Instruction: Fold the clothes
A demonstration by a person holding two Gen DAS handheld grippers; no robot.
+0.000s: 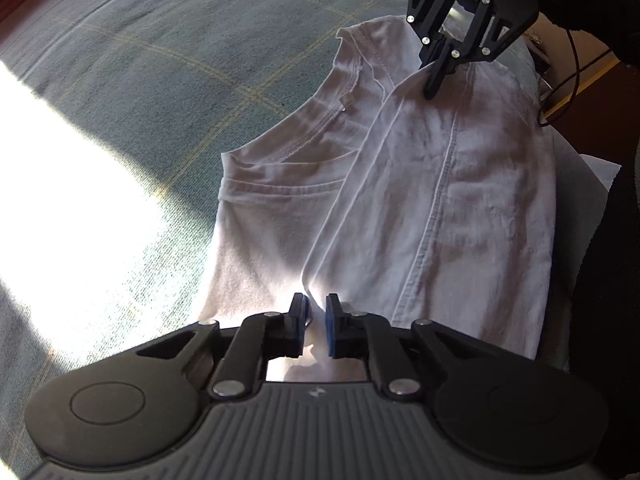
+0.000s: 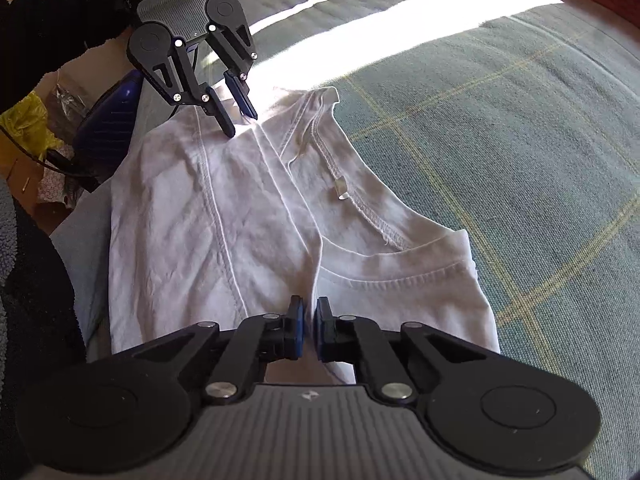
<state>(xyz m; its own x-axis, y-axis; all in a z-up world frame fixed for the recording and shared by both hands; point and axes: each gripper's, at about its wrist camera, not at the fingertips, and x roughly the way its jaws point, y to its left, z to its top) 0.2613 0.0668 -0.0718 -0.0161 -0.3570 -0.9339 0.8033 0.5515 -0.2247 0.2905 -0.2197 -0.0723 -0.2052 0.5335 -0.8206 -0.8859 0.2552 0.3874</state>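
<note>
Folding looks partway: white cotton T-shirt point(image 1: 400, 184) lies centre frame on grey-green checked cloth point(image 1: 168, 60), one side flap turned over — left gripper point(image 1: 318, 320) and right gripper point(image 2: 307, 330) pinch its folded edge; further folds seemingly remain.

Both tools are showing the same build: the left gripper point(image 1: 318, 326) and the right gripper point(image 2: 308, 330) are wearing matte black linkage arms, round black pivot discs, silver screw heads and blue pads point(image 1: 330, 330) on the fingers. A ribbed grey housing is sitting behind (small emblem at its centre).
</note>
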